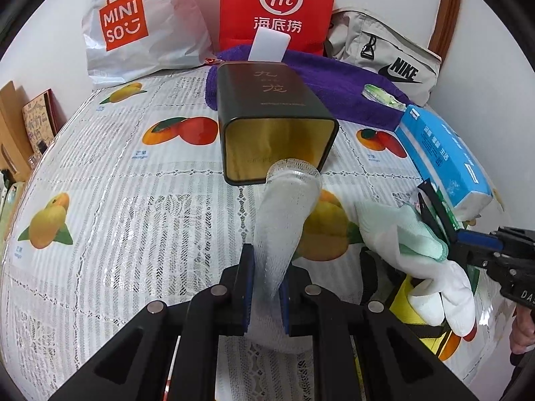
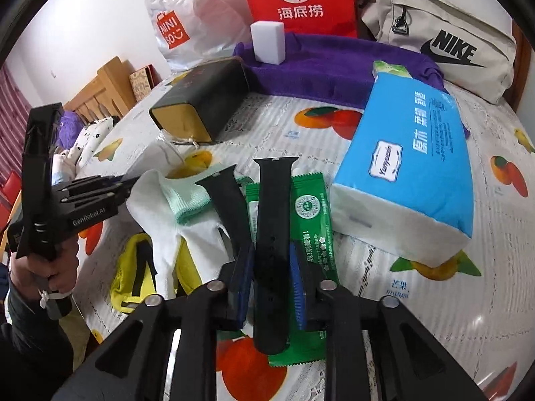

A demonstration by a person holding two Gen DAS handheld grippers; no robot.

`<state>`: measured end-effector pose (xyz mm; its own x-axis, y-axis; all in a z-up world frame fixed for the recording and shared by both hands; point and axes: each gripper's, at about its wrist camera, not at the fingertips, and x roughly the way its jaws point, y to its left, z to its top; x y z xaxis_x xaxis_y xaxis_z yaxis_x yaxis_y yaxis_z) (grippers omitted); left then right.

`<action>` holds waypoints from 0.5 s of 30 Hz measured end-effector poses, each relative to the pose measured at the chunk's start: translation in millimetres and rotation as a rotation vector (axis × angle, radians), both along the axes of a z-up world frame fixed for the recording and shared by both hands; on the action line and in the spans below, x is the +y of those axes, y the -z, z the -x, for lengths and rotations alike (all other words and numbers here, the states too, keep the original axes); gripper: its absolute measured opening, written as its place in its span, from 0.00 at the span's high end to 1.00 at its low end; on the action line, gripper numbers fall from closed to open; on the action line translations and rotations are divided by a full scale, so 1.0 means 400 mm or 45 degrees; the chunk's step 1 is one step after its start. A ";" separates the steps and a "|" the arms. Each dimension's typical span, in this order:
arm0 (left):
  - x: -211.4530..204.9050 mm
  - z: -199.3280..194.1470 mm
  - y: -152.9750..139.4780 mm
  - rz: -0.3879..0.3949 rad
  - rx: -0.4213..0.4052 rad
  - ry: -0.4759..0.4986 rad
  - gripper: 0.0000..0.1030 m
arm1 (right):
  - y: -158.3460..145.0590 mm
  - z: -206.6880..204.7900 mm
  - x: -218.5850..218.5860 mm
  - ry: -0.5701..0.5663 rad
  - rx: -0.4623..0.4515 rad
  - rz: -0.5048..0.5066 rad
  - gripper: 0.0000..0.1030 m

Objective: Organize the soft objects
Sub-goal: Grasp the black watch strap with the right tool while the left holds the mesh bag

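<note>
My left gripper (image 1: 265, 267) is shut on a white foam net sleeve (image 1: 287, 207). The sleeve's far end reaches the open mouth of a dark tin (image 1: 267, 107) lying on its side. In the right wrist view my right gripper (image 2: 271, 267) is shut on a black watch strap (image 2: 272, 200) that lies over a green sachet (image 2: 311, 220). A second black strap (image 2: 230, 207) rests just left of it, partly on a white sock with a green cuff (image 2: 187, 200). The left gripper (image 2: 132, 180) shows at the left there, held by a hand.
A blue tissue pack (image 2: 411, 167) lies right of the straps. A purple towel (image 2: 334, 67) with a white block (image 2: 267, 43) sits behind. Bags line the back wall: a red one (image 2: 301, 0), a white one (image 1: 133, 23), a beige one (image 2: 441, 33). A yellow item (image 2: 133, 267) lies under the sock.
</note>
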<state>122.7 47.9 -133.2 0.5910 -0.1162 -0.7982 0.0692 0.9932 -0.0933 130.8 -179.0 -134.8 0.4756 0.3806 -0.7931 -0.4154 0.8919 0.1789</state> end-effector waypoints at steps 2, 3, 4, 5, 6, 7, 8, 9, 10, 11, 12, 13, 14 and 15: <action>-0.001 -0.001 -0.001 0.003 0.004 0.000 0.88 | -0.008 0.007 -0.002 -0.002 -0.013 0.003 0.80; -0.001 -0.001 -0.002 0.006 0.005 -0.003 0.88 | -0.013 0.014 -0.006 0.002 -0.022 0.006 0.80; -0.002 -0.001 -0.004 0.007 0.004 -0.004 0.88 | -0.017 0.019 -0.010 0.005 -0.026 0.003 0.80; -0.003 -0.001 -0.005 0.009 0.005 -0.005 0.88 | -0.022 0.026 -0.015 0.008 -0.028 -0.004 0.80; -0.004 0.000 -0.006 0.011 0.007 -0.006 0.89 | -0.026 0.034 -0.021 0.015 -0.030 -0.008 0.80; -0.005 0.002 -0.008 0.012 0.011 -0.005 0.89 | -0.032 0.042 -0.026 0.020 -0.037 -0.005 0.80; -0.006 0.005 -0.009 0.017 0.014 -0.002 0.89 | -0.038 0.051 -0.032 0.024 -0.045 -0.002 0.80; -0.007 0.010 -0.010 0.021 0.019 0.001 0.89 | -0.043 0.057 -0.038 0.029 -0.052 0.001 0.80; -0.008 0.014 -0.010 0.023 0.022 0.003 0.89 | -0.048 0.064 -0.046 0.037 -0.059 0.004 0.80; -0.009 0.020 -0.010 0.023 0.024 0.003 0.89 | -0.052 0.071 -0.055 0.045 -0.062 0.007 0.80; -0.011 0.027 -0.010 0.022 0.024 0.005 0.89 | -0.053 0.079 -0.065 0.053 -0.061 0.016 0.80; -0.014 0.032 -0.009 0.025 0.019 0.011 0.89 | -0.052 0.085 -0.073 0.059 -0.059 0.027 0.80; -0.016 0.036 -0.008 0.030 0.016 0.015 0.89 | -0.050 0.093 -0.086 0.068 -0.061 0.036 0.80; -0.018 0.039 -0.006 0.034 0.012 0.015 0.89 | -0.048 0.098 -0.094 0.072 -0.057 0.037 0.80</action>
